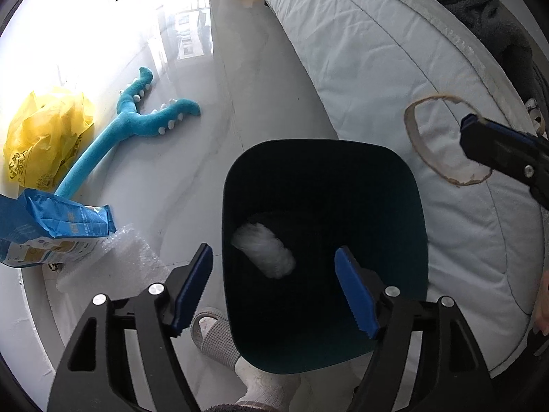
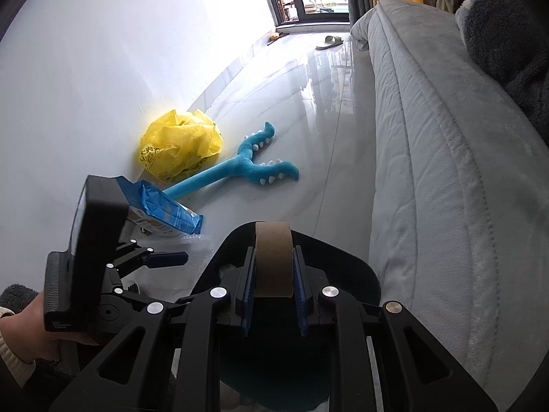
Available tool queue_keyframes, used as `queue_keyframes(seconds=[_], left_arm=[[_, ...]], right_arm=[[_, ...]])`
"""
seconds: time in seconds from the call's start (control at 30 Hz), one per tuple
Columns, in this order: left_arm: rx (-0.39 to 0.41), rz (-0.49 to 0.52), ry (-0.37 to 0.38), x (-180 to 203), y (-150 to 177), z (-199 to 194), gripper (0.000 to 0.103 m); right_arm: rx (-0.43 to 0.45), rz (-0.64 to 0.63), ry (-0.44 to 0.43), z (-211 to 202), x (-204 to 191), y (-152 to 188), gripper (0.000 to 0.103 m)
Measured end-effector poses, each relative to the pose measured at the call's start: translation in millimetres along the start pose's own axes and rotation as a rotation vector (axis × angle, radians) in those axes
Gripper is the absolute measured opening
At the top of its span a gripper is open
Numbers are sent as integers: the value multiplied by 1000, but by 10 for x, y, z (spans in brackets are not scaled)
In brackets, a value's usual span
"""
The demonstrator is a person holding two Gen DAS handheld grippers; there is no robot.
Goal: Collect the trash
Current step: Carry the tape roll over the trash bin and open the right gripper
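Note:
A dark teal trash bin (image 1: 384,185) stands on the floor by the bed, and I look down into it. A blurred white wad (image 1: 264,254) is inside it, clear of my pads. My left gripper (image 1: 274,290) hangs open over the bin's mouth with nothing between its blue fingers (image 1: 192,285). My right gripper (image 2: 273,295) is shut on a brown cardboard ring (image 2: 273,257) above the bin's rim (image 2: 343,261). In the left wrist view that ring (image 1: 411,130) hangs from the right gripper (image 1: 480,137) just right of the bin, over the bed's edge.
On the floor by the wall lie a yellow plastic bag (image 1: 44,137), a blue plush toy (image 1: 137,127), a blue packet (image 1: 51,226) and bubble wrap (image 1: 116,257). A grey slipper (image 1: 212,336) and a white-socked foot (image 1: 267,384) are beside the bin. The bed (image 1: 377,68) runs along the right.

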State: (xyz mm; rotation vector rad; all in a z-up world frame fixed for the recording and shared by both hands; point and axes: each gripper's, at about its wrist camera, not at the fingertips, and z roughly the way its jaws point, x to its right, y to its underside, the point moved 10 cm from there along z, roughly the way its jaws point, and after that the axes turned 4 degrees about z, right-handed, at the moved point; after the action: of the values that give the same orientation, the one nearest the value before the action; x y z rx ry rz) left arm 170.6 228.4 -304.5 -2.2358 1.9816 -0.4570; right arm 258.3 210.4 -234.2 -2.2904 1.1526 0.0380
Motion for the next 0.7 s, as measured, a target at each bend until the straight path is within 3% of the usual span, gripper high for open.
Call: queue_keyframes(seconds=[0.27, 0.47, 0.7], left_arm=[[134, -7, -6, -56, -192, -363, 81], [291, 41, -74, -83, -361, -722, 80], [425, 21, -27, -37, -577, -1187, 80]], right_arm=[[-70, -1, 18, 361, -25, 165, 20], [-114, 8, 44, 547, 26, 286, 21], [-166, 6, 77, 720, 78, 427, 21]])
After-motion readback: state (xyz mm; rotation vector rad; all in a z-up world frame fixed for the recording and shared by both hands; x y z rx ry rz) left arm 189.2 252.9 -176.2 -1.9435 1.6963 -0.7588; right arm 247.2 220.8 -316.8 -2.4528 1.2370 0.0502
